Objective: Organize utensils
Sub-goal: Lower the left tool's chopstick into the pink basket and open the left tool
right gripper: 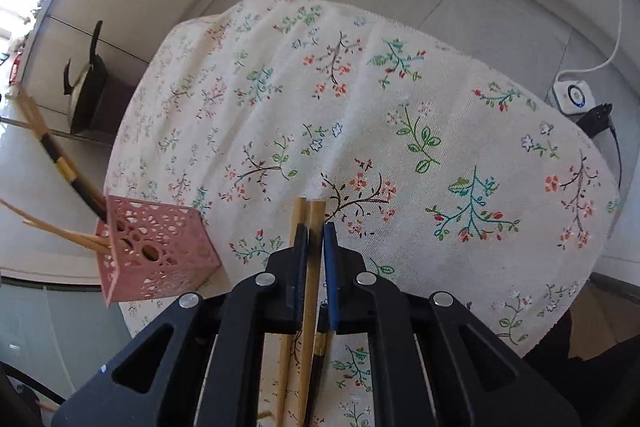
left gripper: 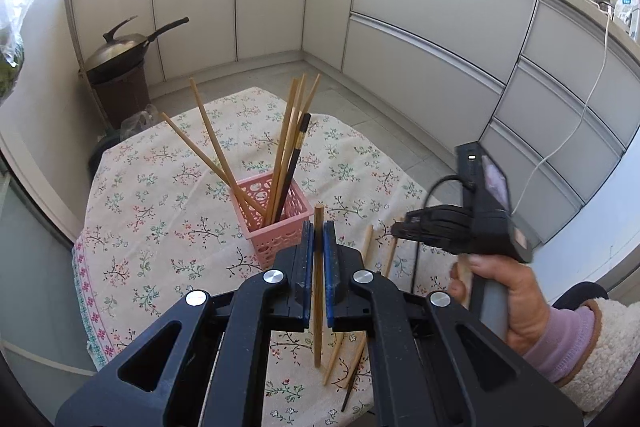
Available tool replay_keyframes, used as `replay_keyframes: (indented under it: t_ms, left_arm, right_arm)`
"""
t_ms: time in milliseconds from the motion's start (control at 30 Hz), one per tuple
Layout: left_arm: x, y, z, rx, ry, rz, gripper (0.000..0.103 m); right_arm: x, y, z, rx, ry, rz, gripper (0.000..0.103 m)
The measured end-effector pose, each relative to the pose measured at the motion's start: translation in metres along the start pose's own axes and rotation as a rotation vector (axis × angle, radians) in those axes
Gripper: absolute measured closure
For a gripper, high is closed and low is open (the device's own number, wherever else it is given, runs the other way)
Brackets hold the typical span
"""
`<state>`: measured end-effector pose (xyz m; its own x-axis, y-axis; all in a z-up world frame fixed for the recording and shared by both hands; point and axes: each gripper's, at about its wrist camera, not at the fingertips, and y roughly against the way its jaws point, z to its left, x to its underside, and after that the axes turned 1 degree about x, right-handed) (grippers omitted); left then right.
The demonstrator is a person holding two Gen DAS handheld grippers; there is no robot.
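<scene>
Floral-cloth surface (left gripper: 160,227), kitchen cabinets behind. Left claw (left gripper: 319,231) clenched on one upright bamboo chopstick (left gripper: 318,287); pink perforated plastic basket (left gripper: 276,223) just upper left. Right claw (right gripper: 316,231) grasping a second bamboo chopstick (right gripper: 310,287); basket sits at left there.

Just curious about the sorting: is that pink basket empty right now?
No, the pink basket already holds several wooden chopsticks and one black chopstick, all standing up out of it.
</scene>
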<state>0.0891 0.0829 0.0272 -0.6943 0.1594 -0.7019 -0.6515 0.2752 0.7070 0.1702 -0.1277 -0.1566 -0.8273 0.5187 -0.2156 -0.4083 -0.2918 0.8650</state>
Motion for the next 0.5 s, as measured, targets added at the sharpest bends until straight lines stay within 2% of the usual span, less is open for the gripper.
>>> replay_keyframes:
  t_ms: [167, 500]
  left_arm:
    - [0.0, 0.009, 0.002, -0.024, 0.02, -0.034, 0.099]
    - [0.006, 0.033, 0.017, -0.039, 0.121, -0.107, 0.099]
  right_arm:
    - [0.009, 0.056, 0.003, -0.066, 0.096, -0.087, 0.095]
    - [0.027, 0.137, 0.002, -0.191, 0.192, -0.17, 0.095]
